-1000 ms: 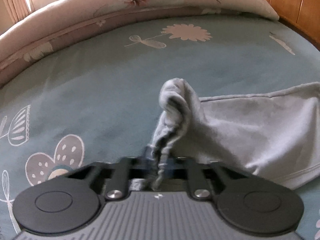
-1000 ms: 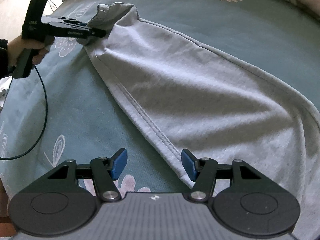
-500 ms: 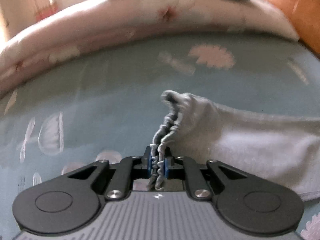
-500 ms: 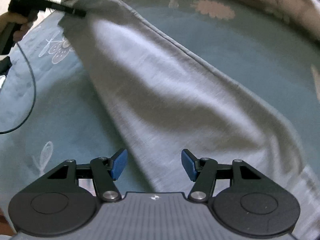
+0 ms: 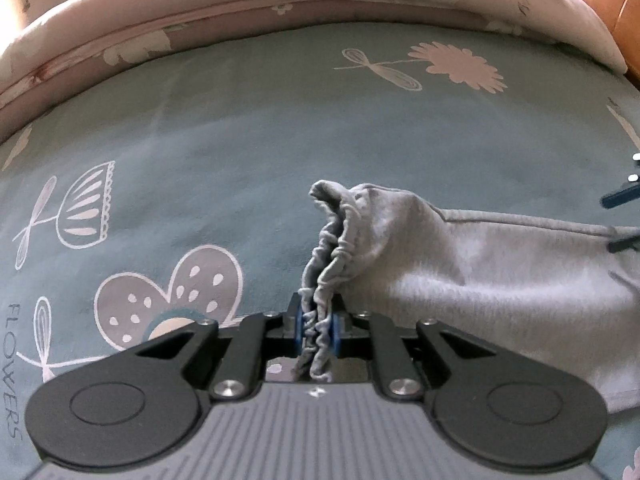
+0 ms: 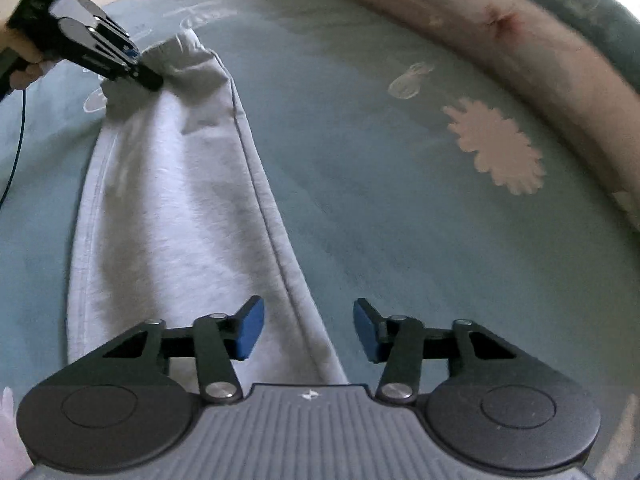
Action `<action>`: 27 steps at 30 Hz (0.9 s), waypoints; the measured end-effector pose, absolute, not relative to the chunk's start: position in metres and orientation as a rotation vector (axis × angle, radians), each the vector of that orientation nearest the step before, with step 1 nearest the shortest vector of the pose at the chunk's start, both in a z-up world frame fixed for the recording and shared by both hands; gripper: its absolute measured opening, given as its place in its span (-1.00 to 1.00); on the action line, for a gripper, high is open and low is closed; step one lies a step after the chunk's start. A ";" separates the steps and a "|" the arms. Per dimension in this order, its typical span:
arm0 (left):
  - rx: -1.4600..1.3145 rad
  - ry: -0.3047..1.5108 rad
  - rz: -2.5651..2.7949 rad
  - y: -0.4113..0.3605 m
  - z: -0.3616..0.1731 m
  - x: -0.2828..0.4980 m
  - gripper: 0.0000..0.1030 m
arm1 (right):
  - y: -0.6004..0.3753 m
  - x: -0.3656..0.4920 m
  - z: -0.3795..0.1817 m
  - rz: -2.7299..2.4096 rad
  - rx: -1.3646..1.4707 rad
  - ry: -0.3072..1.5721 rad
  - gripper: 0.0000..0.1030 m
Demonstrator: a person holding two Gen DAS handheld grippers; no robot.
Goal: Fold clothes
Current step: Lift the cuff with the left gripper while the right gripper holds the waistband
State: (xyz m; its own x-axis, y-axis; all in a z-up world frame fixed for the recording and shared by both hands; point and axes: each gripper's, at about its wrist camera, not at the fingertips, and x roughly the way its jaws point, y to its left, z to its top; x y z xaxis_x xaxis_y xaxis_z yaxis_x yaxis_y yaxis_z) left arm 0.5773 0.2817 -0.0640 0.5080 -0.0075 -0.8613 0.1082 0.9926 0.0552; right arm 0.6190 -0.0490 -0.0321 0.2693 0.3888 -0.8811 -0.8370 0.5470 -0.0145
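A teal bedsheet (image 5: pixel 240 140) printed with pale flowers and leaf outlines covered the bed and filled most of both views. Along its far edge ran a pink floral quilt (image 5: pixel 200 12), rolled up into a long ridge, and a strip of orange-brown wooden headboard (image 5: pixel 628 4) showed at the far right of the left wrist view.

On the sheet lay a light grey garment (image 6: pixel 168 216), its gathered elastic waistband (image 5: pixel 328 256) at the left end and the cloth running out in a long band toward the right. In the right wrist view it stretched from the near centre to the far left, with a stitched seam along its right edge and a hem along its left.

The left gripper (image 5: pixel 317 336) was pressed together on the bunched waistband, its blue pads squeezing the ruffled cloth, which stuck out past them on the near side. Its jaws were easing apart slightly, though the pads were in contact with the cloth. In the right wrist view a person's hand (image 6: pixel 20 60) held its handle at the far left.

The right gripper (image 6: pixel 308 330) hung over the garment's near end with its jaws spread and closing. The seamed right edge of the cloth lay below the gap, and the blue pads (image 6: pixel 250 330) touched nothing.
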 end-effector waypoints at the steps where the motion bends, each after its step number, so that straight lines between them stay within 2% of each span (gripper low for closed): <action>1: 0.109 1.035 -0.074 0.282 -0.065 0.577 -0.75 | -0.047 0.625 -0.036 0.898 -0.532 0.996 -0.14; 4: 0.133 1.025 -0.092 0.281 -0.067 0.575 -0.74 | -0.044 0.630 -0.045 0.939 -0.535 1.045 -0.22; 7: 0.161 1.017 -0.116 0.280 -0.068 0.572 -0.74 | -0.041 0.630 -0.051 0.969 -0.533 1.071 -0.21; 14: 0.183 1.006 -0.142 0.283 -0.070 0.566 -0.72 | -0.050 0.662 -0.055 1.034 -0.285 1.195 -0.15; 20: 0.211 0.985 -0.146 0.281 -0.070 0.564 -0.70 | -0.049 0.671 -0.058 1.040 -0.202 1.262 -0.42; 22: 0.247 0.974 -0.155 0.278 -0.070 0.561 -0.70 | -0.048 0.670 -0.058 1.031 -0.213 1.259 -0.73; 27: 0.314 0.936 -0.162 0.271 -0.064 0.557 -0.71 | -0.041 0.662 -0.054 0.981 -0.270 1.203 -0.82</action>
State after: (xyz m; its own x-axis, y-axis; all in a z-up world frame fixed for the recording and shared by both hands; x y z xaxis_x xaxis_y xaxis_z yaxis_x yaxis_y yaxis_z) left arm 0.5574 0.2714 -0.0645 0.5850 -0.0012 -0.8111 0.2718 0.9425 0.1946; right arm 0.6622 -0.0411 -0.0540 0.0247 0.4912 -0.8707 -0.7543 0.5807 0.3062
